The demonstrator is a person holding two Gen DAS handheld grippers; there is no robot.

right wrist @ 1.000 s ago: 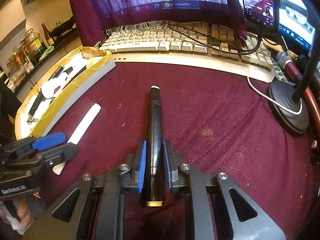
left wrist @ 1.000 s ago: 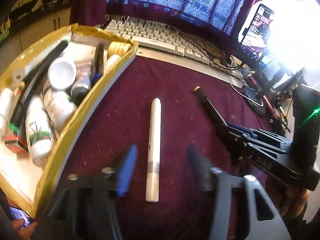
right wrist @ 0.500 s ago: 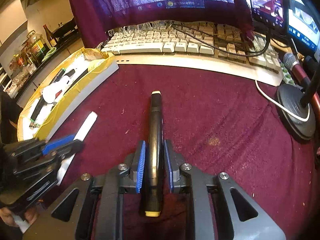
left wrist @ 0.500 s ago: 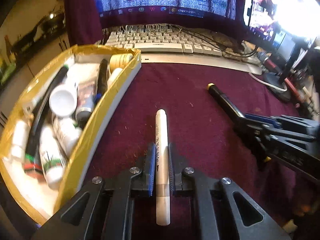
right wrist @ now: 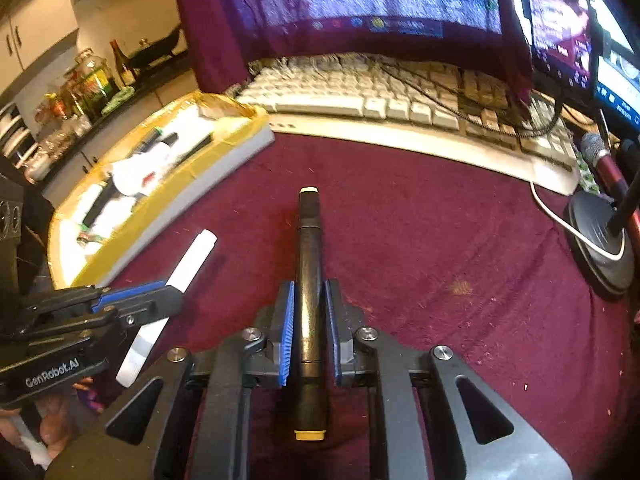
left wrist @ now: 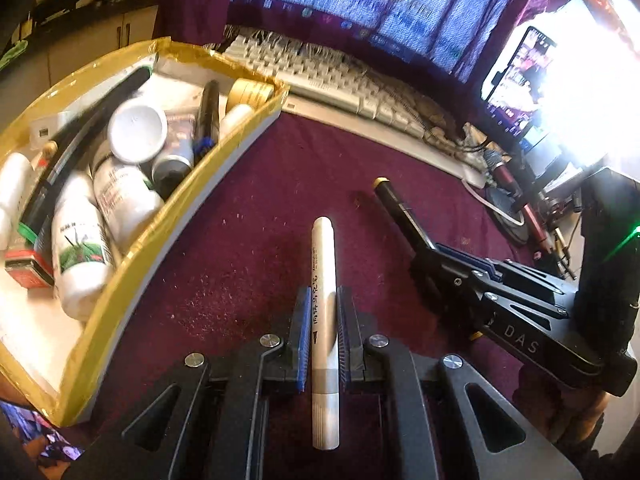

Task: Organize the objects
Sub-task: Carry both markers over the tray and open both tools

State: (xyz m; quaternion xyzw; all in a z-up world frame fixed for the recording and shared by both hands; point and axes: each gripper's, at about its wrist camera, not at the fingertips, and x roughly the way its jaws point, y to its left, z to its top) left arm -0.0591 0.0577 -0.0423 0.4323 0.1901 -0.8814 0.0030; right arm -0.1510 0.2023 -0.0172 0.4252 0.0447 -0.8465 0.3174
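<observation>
Now left gripper (left wrist: 323, 334) jaws clamped on silver marker (left wrist: 323, 304); right gripper (right wrist: 310, 330) jaws clamped on black marker (right wrist: 309, 280).

Silver-white marker (left wrist: 324, 320); black marker (right wrist: 309, 312), yellow end caps; blue-padded black fingers (left wrist: 302, 336); maroon worktop (left wrist: 248, 240); yellow-rimmed tray (left wrist: 132, 264).

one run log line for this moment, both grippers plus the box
left gripper: shut on silver marker | right gripper: shut on black marker | yellow box: partly filled, neither marker in yet
</observation>
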